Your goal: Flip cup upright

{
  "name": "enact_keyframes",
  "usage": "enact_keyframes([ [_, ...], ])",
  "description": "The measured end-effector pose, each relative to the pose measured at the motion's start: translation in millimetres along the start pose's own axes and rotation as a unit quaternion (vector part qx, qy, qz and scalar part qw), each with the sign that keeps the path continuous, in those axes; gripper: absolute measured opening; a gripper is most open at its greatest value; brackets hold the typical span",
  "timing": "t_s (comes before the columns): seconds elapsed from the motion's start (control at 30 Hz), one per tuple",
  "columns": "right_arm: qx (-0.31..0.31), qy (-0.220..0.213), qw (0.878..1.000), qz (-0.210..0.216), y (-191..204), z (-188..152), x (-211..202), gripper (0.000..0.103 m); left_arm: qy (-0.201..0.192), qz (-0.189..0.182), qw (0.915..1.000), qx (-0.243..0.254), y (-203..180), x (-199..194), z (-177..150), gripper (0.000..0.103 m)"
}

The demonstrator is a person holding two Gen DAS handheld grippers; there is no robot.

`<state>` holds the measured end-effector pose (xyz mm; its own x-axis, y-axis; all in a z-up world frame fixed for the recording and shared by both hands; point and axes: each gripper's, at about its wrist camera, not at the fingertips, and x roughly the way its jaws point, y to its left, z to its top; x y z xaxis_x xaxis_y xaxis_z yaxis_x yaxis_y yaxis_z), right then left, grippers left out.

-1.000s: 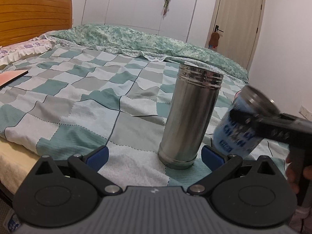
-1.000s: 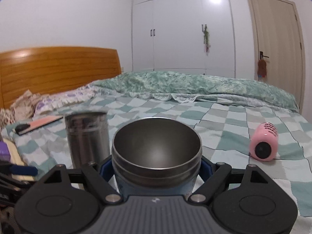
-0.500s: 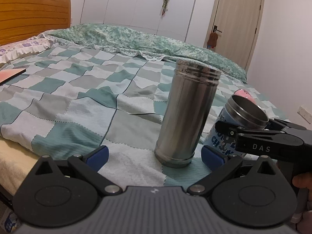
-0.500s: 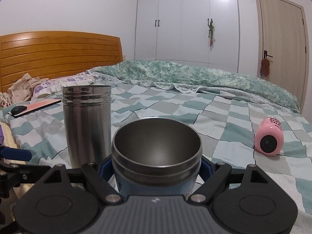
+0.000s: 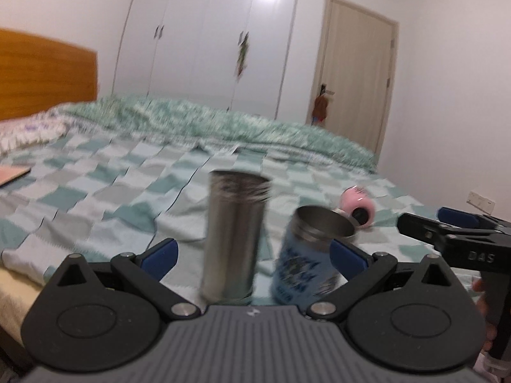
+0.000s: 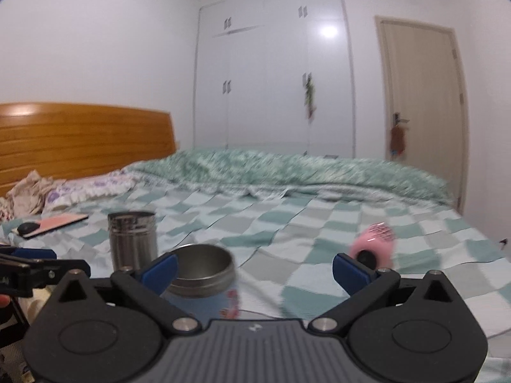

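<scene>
while both the left hand-held gripper [image 5: 252, 255] and right hand-held gripper [image 6: 254, 269] gape unloaded, the blue cup [image 5: 306, 261] stands upright beside the steel flask [image 5: 234, 239].

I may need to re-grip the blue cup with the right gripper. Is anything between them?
Nothing visible. The blue cup stands mouth-up on the bed just inside the open right gripper, by its left finger. The steel flask stands behind the cup, and the pink cup lies off right.

"DAS" on the right gripper [image 5: 460, 239]; blue cup [image 5: 303, 271] lettering unreadable
</scene>
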<state>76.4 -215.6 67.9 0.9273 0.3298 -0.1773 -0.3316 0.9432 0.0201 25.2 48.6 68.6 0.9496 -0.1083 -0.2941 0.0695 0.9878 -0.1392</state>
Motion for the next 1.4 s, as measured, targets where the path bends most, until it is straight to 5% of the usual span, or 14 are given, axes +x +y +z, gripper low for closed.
enact_keyframes([
  [0.17,-0.017,-0.045,0.998,-0.047,-22,-22,-45,0.103,-0.029,-0.016,0.9991,0.026,-32,-6,-12,0.103],
  [0.4,-0.035,-0.044,0.994,-0.091,-40,-63,-79,0.103,-0.074,-0.017,0.9964,0.038,-63,-4,-51,0.103],
  [0.77,-0.022,-0.049,0.991,-0.124,-49,-93,-82,0.103,-0.101,0.000,0.9919,0.077,-78,0,-84,0.103],
  [1.4,-0.028,-0.052,0.986,-0.154,-44,-102,-80,0.103,-0.108,0.008,0.9913,0.075,-75,-1,-90,0.103],
])
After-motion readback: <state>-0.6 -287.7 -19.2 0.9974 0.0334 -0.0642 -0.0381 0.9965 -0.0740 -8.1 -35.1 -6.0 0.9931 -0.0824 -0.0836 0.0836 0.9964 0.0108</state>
